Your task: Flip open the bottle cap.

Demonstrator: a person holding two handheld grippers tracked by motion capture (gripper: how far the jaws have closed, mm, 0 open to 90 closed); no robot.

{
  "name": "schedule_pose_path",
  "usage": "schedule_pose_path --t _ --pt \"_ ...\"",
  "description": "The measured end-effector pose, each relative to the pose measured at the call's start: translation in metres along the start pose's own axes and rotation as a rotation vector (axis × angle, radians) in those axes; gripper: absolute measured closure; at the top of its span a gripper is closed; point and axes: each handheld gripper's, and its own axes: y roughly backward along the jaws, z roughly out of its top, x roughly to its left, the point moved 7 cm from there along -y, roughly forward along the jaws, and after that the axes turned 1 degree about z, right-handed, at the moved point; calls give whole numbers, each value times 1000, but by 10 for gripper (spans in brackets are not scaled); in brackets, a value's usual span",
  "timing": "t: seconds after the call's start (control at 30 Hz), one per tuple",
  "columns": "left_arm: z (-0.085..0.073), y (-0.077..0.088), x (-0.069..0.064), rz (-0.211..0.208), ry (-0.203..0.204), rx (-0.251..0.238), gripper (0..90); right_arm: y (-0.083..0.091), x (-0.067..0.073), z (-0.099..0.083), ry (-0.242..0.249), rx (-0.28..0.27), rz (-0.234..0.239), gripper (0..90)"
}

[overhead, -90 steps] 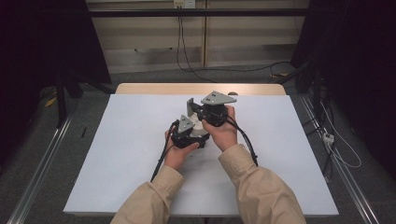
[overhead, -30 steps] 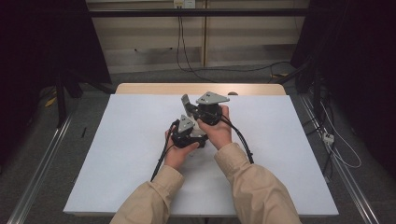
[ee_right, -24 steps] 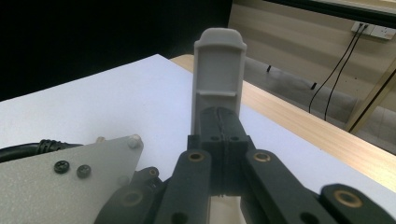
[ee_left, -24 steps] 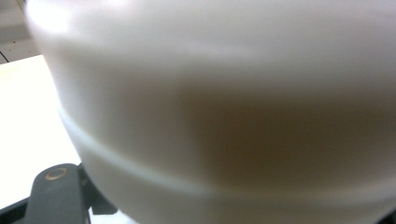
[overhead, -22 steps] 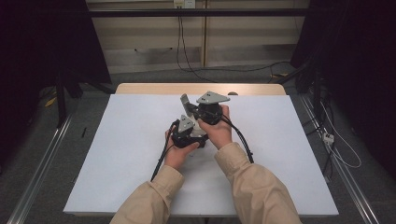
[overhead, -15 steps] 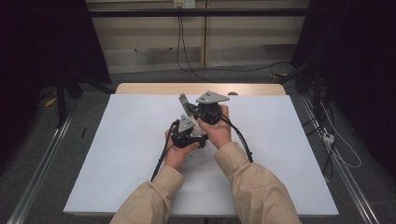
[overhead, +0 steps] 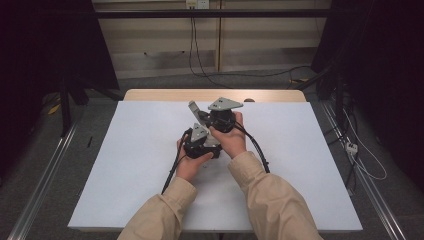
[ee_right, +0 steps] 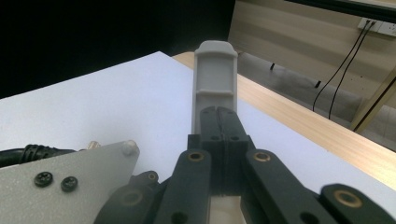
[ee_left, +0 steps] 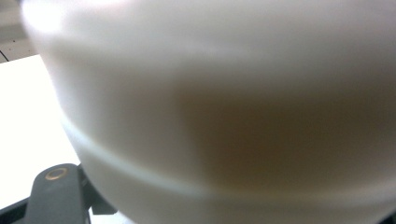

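I am holding both grippers close together over middle of bare white worktop [overhead: 125, 165]. Right gripper [ee_right: 219, 135], nearer far edge, jaws pressed together, pinching nothing. Left gripper [overhead: 200, 142] just beside it: lens blocked, cannot tell state. No task object visible.

Left gripper [overhead: 199, 142] jaws: hidden behind a pale, blurred surface [ee_left: 233, 116] pressed against its camera.
Sleeves [overhead: 270, 200]: cut off below the table [overhead: 125, 150].
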Motion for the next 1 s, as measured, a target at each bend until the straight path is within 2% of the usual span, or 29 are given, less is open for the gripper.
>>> schedule_pose_path --t 0.47,0.83,0.9,1.0 --pt "0 0 -1 -3 5 5 187 -5 0 -4 -23 11 7 900" --pt "-1 0 -1 -4 0 7 187 -5 1 -6 -40 41 19 900" --pt "-1 0 -1 0 4 6 187 -5 1 -6 -30 50 19 900" --pt "-1 0 -1 1 0 7 187 -4 0 -6 -47 54 26 900"
